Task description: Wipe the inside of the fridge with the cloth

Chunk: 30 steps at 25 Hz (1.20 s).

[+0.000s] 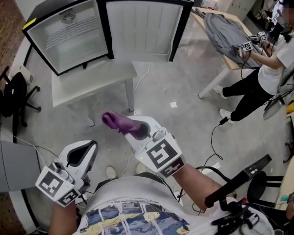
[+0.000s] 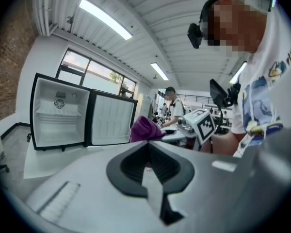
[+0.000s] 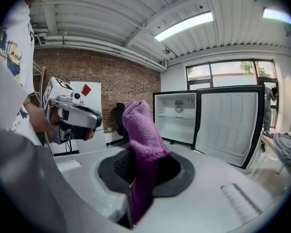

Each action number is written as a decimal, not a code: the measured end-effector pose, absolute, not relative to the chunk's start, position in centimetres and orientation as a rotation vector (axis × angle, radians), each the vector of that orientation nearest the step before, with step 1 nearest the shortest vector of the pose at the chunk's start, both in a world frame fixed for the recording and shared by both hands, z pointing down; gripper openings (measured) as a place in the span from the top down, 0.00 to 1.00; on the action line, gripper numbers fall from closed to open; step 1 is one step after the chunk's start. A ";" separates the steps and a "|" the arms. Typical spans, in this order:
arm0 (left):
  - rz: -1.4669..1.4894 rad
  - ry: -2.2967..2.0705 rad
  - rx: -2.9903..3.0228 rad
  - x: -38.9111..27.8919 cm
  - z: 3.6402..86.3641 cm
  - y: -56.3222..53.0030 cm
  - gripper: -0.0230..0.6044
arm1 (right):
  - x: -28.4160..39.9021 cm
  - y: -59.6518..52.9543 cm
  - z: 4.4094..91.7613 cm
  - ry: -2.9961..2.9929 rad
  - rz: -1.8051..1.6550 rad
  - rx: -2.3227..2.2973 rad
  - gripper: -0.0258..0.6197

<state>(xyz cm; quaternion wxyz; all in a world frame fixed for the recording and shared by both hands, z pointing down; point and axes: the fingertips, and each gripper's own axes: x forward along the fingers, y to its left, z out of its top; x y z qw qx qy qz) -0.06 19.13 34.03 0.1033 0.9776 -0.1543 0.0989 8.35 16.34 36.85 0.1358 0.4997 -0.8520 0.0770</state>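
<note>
A small black fridge (image 1: 71, 35) stands on a low white table (image 1: 95, 84) at the far side. Its door (image 1: 144, 26) is swung wide open and its white inside looks bare. My right gripper (image 1: 137, 128) is shut on a purple cloth (image 1: 118, 122), held over the floor short of the table. In the right gripper view the cloth (image 3: 143, 135) sticks up out of the jaws, with the fridge (image 3: 177, 118) beyond. My left gripper (image 1: 83, 152) is low at the left, shut with nothing in it. From the left gripper view the fridge (image 2: 58, 113) and cloth (image 2: 145, 129) lie ahead.
A black office chair (image 1: 12, 97) stands at the left. At the right a person (image 1: 264, 77) works at a wooden table with a grey garment (image 1: 230, 31). Cables (image 1: 213, 146) trail over the grey floor, and a black stool (image 1: 240, 180) is at the lower right.
</note>
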 end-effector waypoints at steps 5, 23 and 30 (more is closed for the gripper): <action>0.305 -0.444 2.885 -1.2 34.5 19.1 0.96 | 7.5 16.3 36.5 -2.454 0.208 1.468 0.88; 0.302 -0.405 2.851 -7.0 35.8 19.0 0.95 | 1.4 16.9 37.4 -2.409 0.227 1.455 0.88; 0.309 -0.396 2.837 -9.5 36.0 18.7 0.96 | -1.2 17.0 37.5 -2.399 0.248 1.446 0.88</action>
